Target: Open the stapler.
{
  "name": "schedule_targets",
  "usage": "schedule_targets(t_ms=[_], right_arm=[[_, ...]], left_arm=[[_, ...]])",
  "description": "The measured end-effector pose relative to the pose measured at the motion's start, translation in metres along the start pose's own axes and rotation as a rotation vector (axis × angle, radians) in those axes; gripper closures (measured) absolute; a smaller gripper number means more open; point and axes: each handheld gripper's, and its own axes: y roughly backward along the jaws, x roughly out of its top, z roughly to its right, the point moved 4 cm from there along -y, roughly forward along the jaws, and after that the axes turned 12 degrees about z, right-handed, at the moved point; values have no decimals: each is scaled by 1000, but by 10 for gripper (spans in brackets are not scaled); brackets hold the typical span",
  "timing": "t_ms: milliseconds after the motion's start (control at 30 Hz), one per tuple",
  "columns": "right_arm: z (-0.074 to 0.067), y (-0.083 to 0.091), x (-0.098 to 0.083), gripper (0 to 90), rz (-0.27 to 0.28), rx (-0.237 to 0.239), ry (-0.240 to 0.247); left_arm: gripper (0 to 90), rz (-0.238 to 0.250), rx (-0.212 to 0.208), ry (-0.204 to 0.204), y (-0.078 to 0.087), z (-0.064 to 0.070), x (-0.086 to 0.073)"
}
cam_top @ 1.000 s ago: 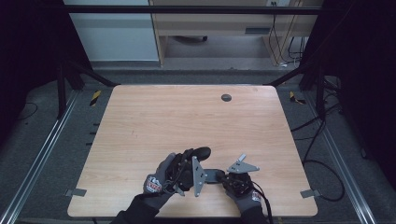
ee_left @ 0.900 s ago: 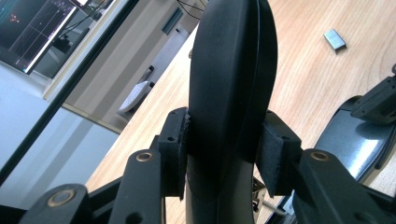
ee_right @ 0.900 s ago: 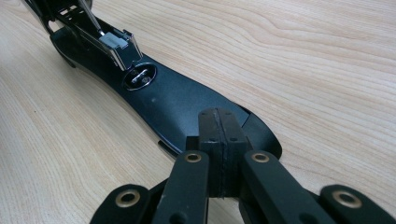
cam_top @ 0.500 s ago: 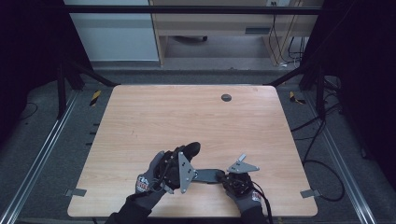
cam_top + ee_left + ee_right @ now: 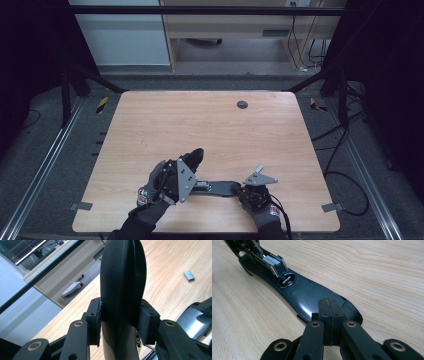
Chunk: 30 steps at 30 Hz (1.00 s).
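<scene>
A black stapler (image 5: pixel 215 187) lies opened near the front edge of a pale wooden table (image 5: pixel 210 125). The left gripper (image 5: pixel 121 320) pinches its raised lid (image 5: pixel 122 277); the right gripper (image 5: pixel 328 315), pressed together, rests on its base (image 5: pixel 312 295). Grey floor and a cabinet (image 5: pixel 235 22) lie beyond.

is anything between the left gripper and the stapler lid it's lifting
Nothing visible. The left gripper already clamps the raised stapler lid directly between its pads. The right gripper, jaws shut, presses on the end of the stapler base flat on the table.
</scene>
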Motion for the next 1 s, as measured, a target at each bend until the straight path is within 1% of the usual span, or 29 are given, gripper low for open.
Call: schedule_targets(t_ms=[67,133,233,367,533,767,933,1000], right_arm=[[0,0,0,900,-1,-1,0],[0,0,0,900,-2,-2,3],[0,0,0,900,-1,-1,2],[0,0,0,900,-2,-1,3],[0,0,0,900,-2,0,0],[0,0,0,900,-2,-1,-1],[0,0,0,900,-2,0,1],[0,1,0,900,-2,0,0]], left_arm=[[593,5,3,15,2,-3,-1],[593,5,3,18,3,-4,-1],[593,11,5,39,5,-7,-2],[593,12,7,52,7,-10,-3],[593,16,12,87,11,-16,-5],[590,15,20,106,15,-22,-7],[586,21,35,161,23,-34,-13],[583,23,42,172,25,-38,-15]])
